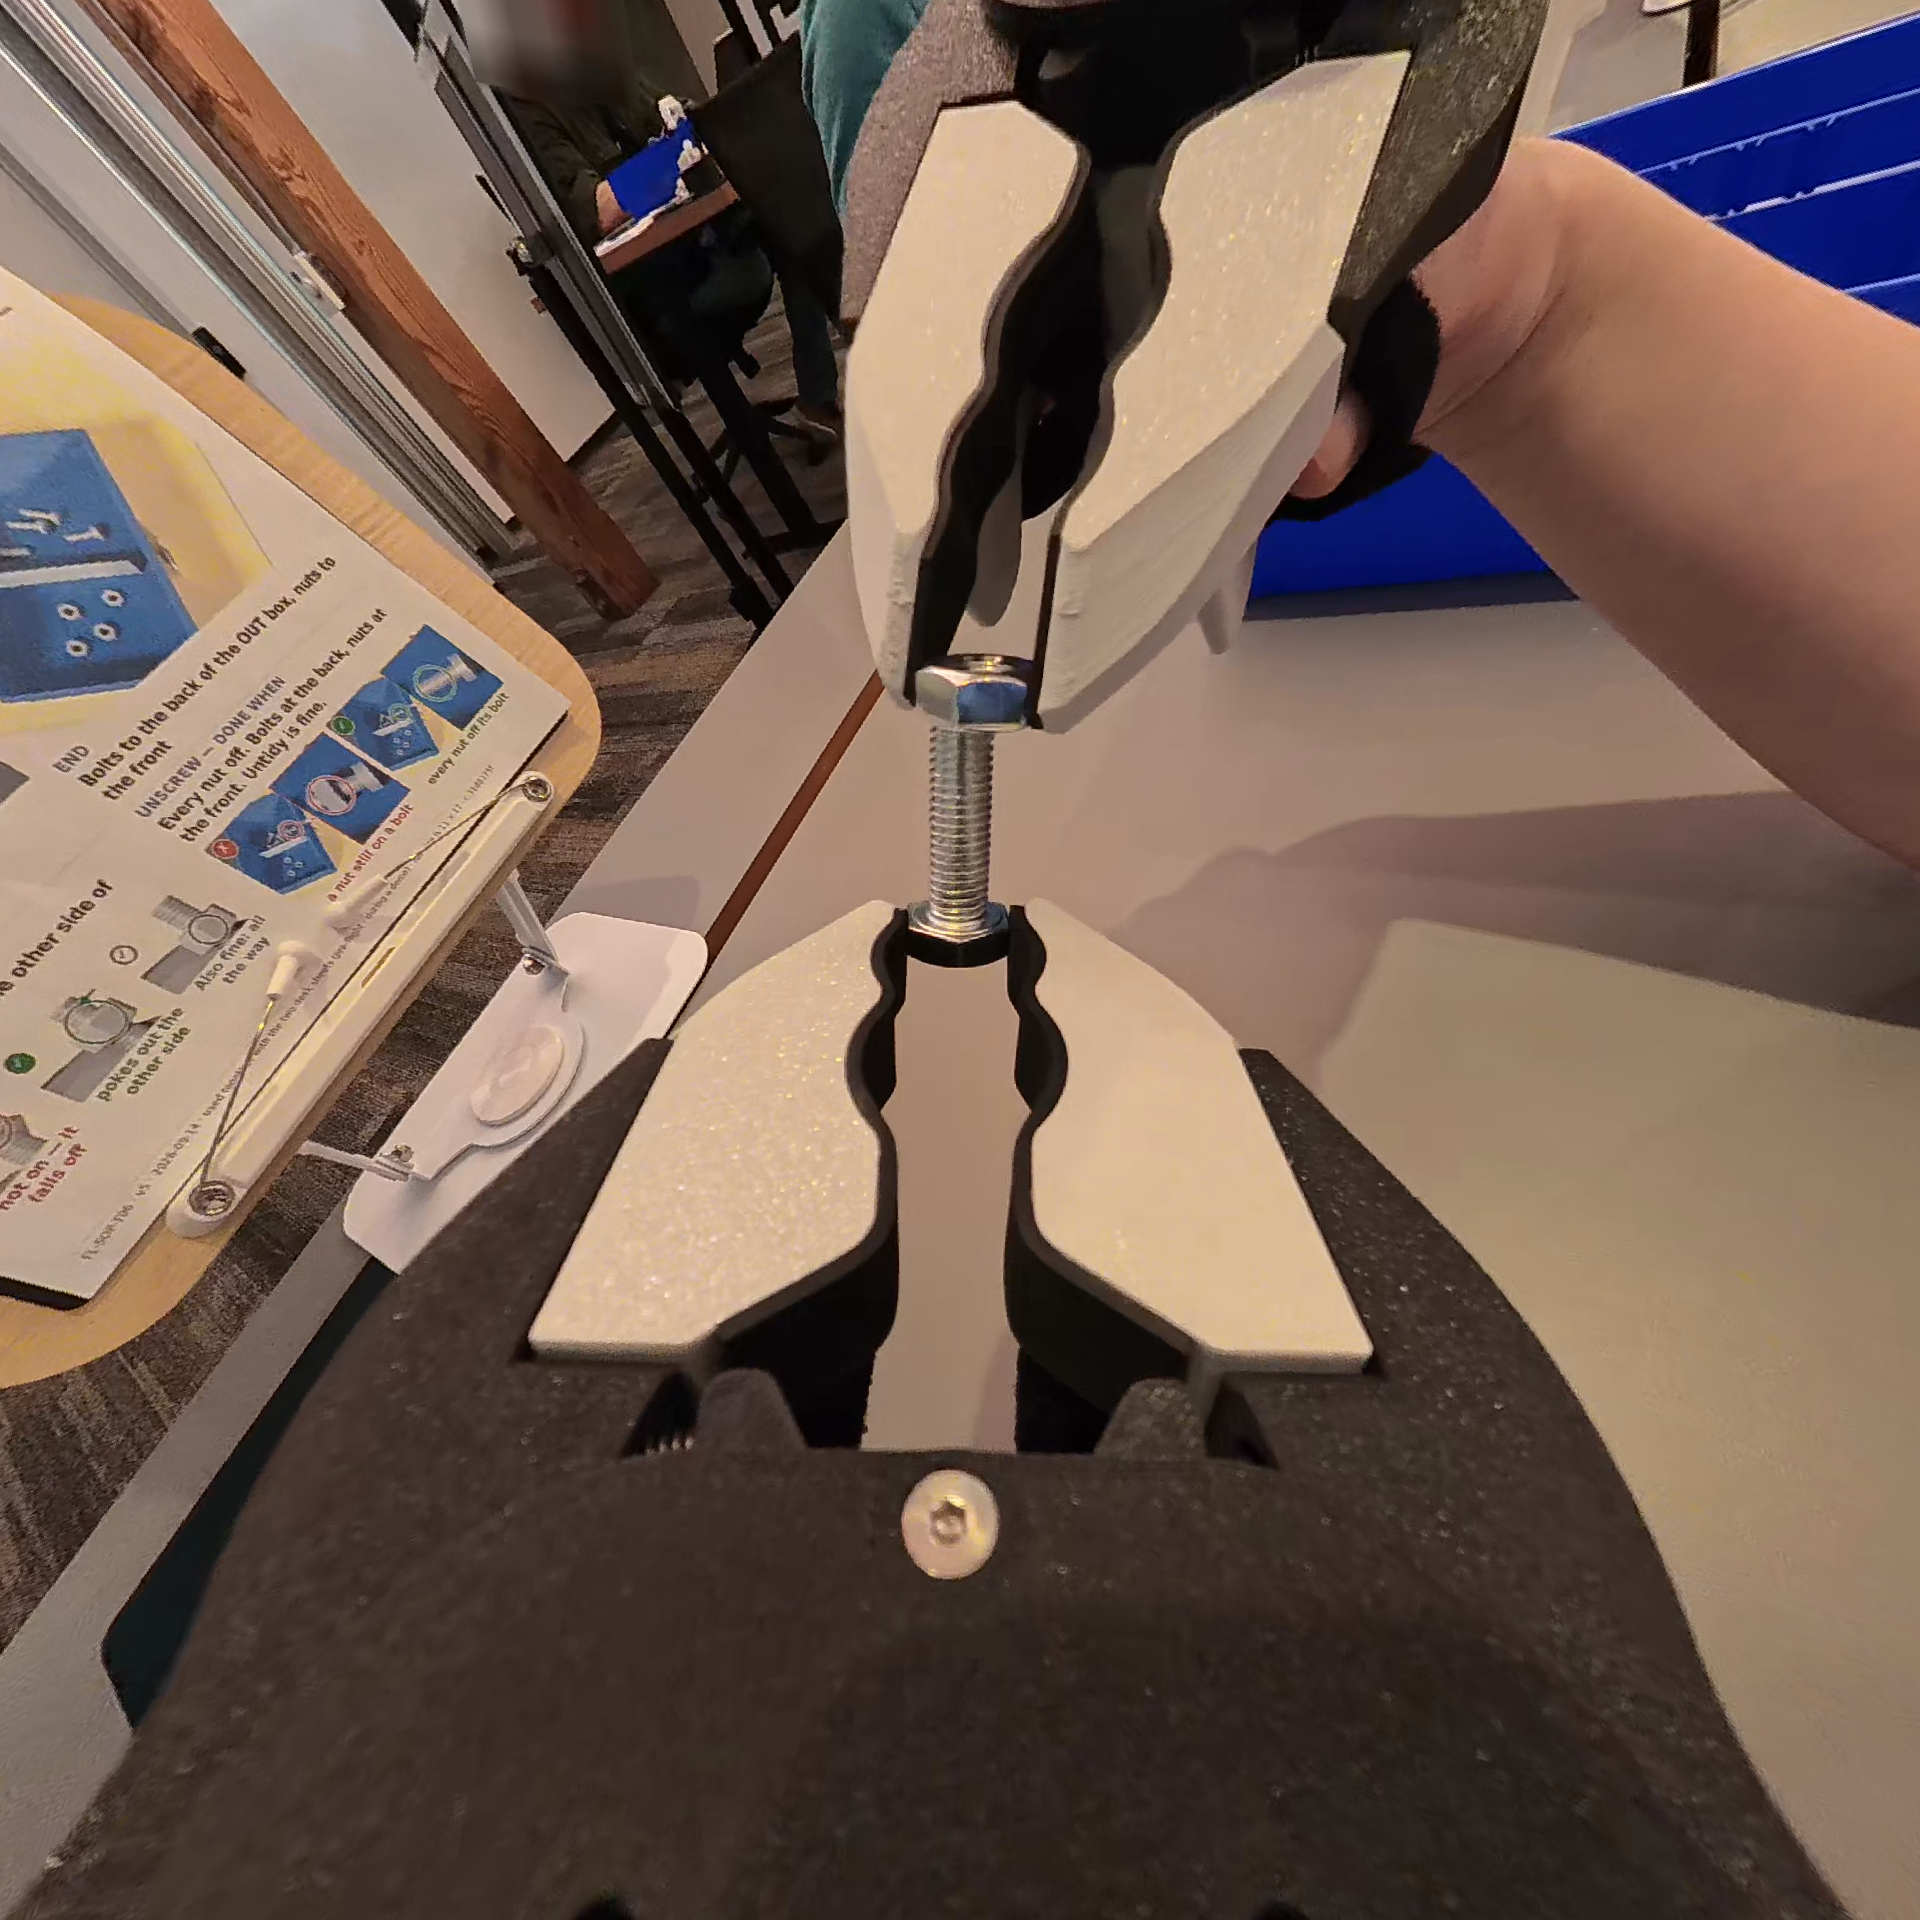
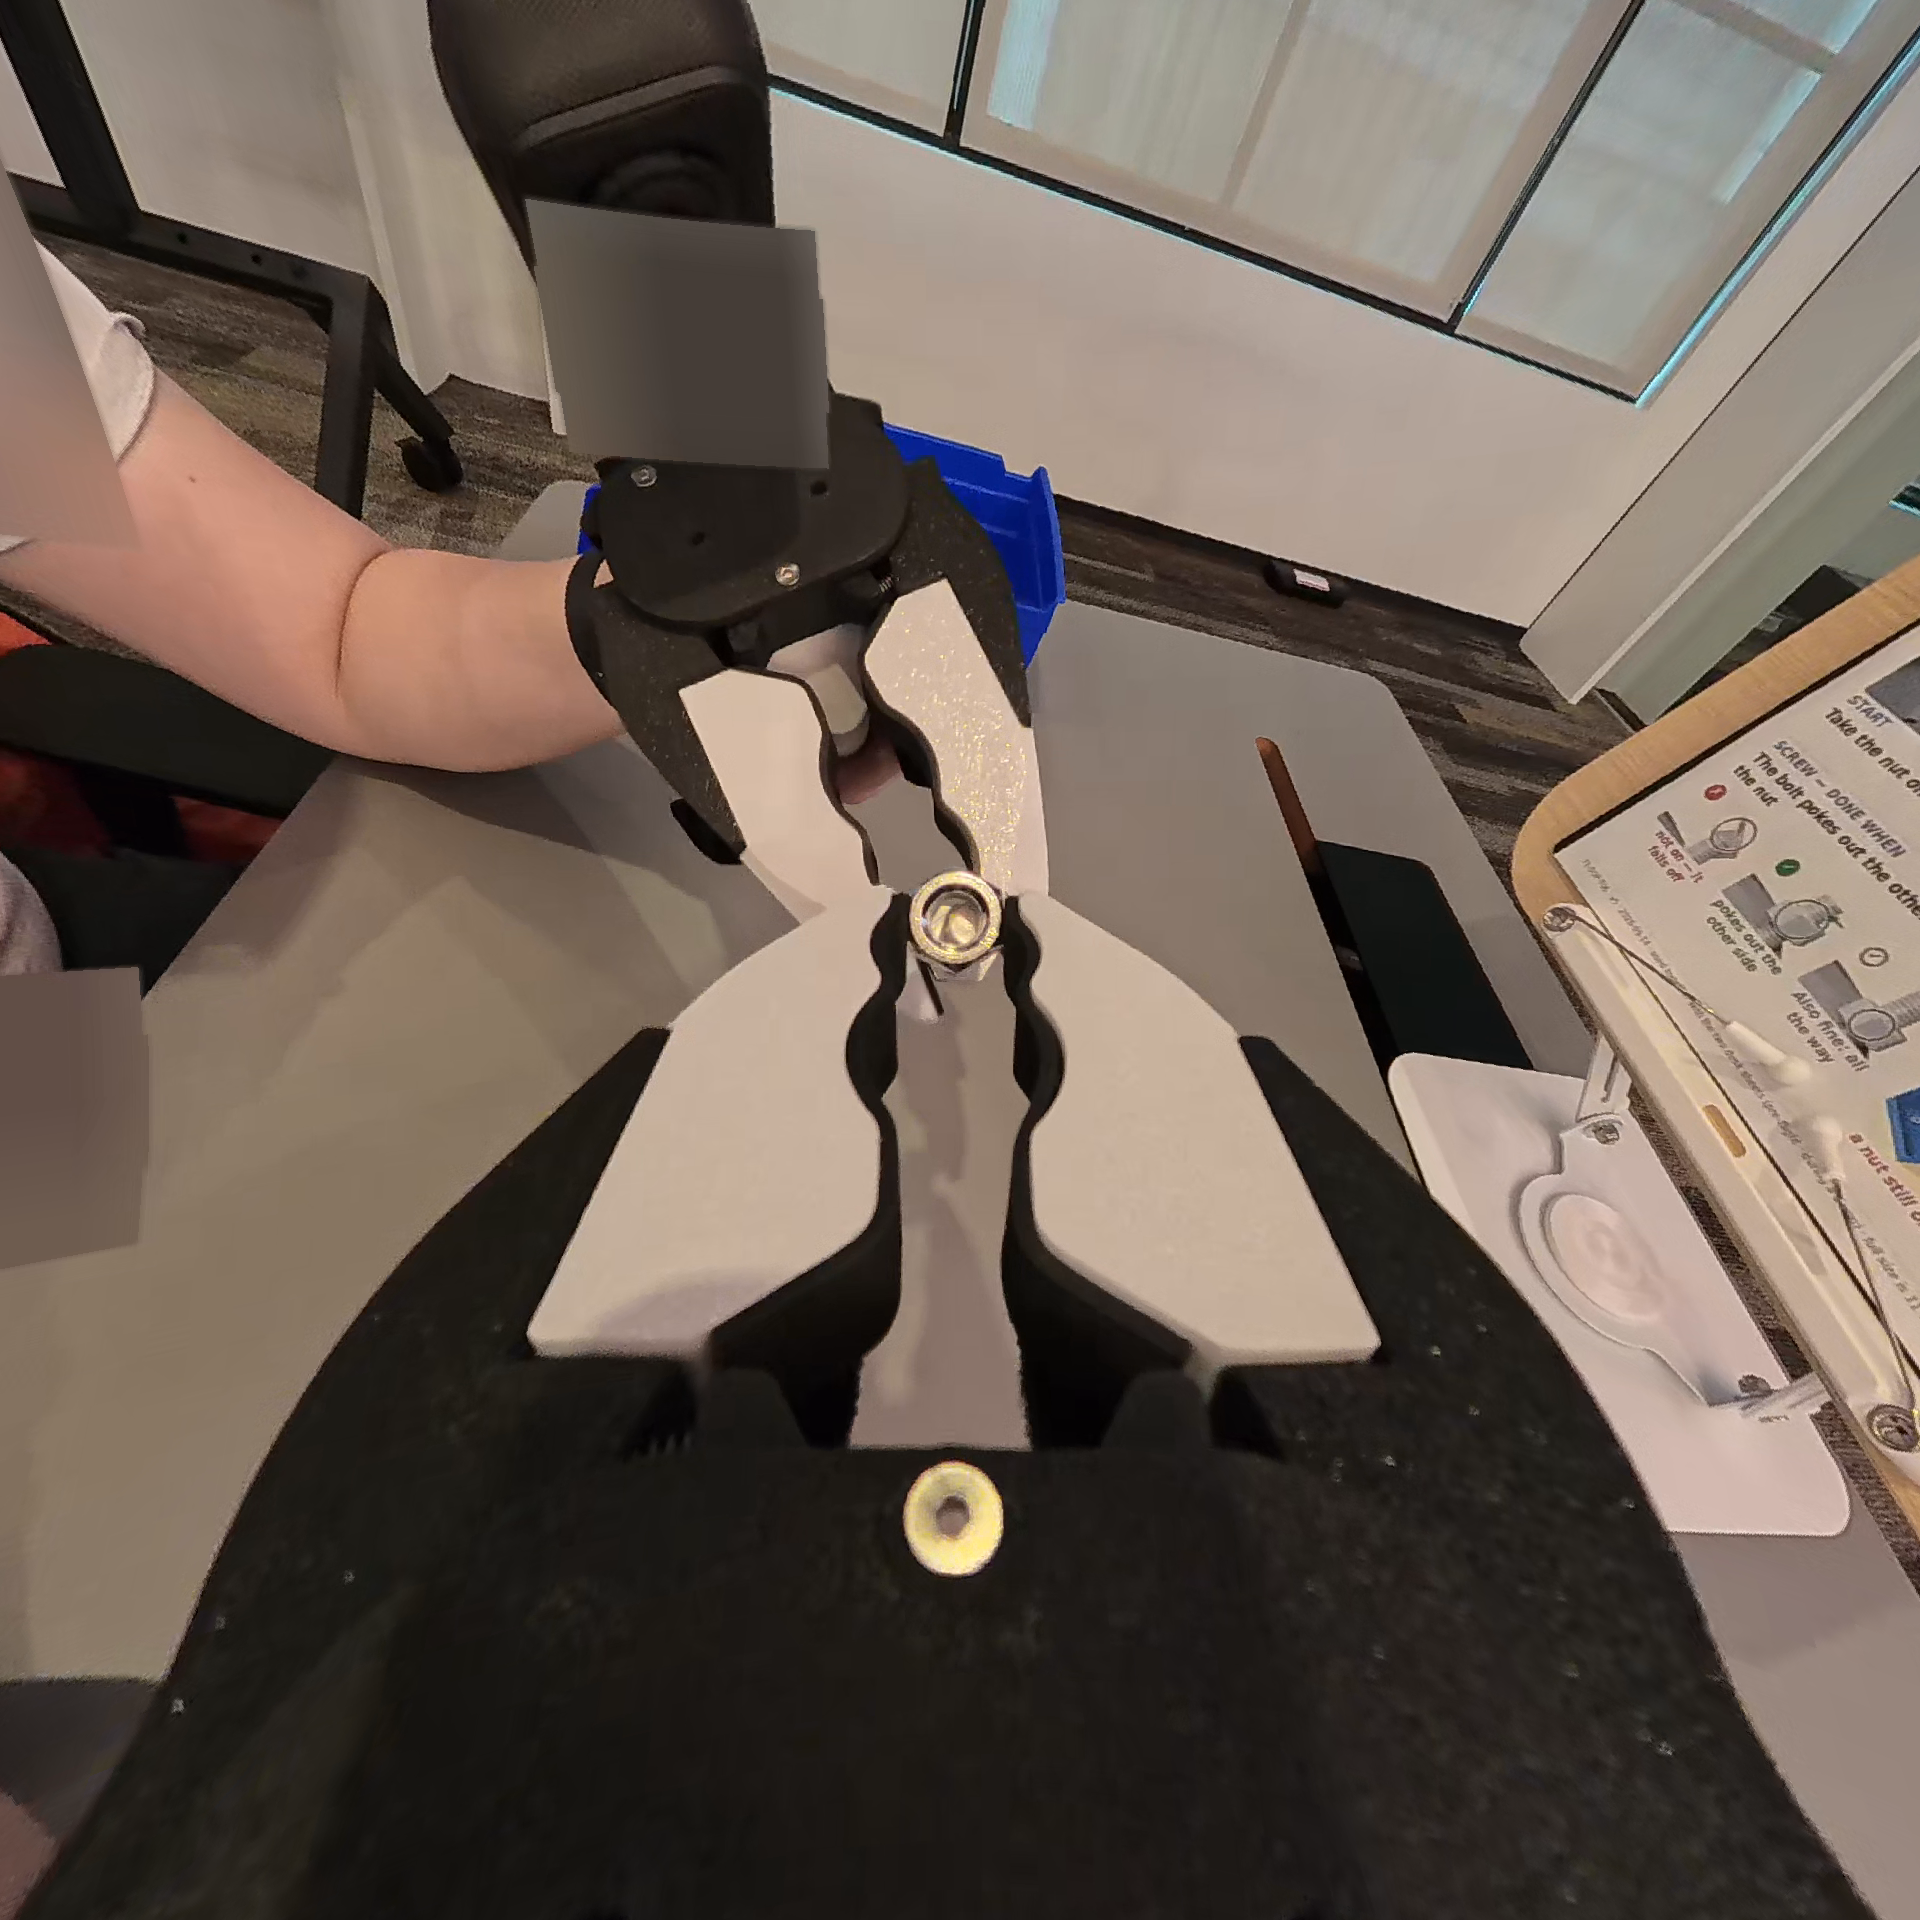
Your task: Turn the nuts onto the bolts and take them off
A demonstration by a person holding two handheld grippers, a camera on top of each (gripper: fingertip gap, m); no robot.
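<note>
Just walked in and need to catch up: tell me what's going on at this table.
A person works with a hand-held gripper in each hand above a grey table. The left hand-held gripper is shut on the head end of a bolt. The right hand-held gripper is shut on a nut at the tip of the threads. Blue bins sit behind, an instruction sheet beside.

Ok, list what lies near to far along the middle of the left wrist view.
left gripper → bolt head → threaded shank → nut → right gripper → blue bin

Shiny threaded metal bolt [image 1: 958, 821], glossy metal nut [image 1: 975, 694], matt grainy plastic claw [image 1: 954, 914], smooth grey table [image 1: 1558, 1195].
</note>
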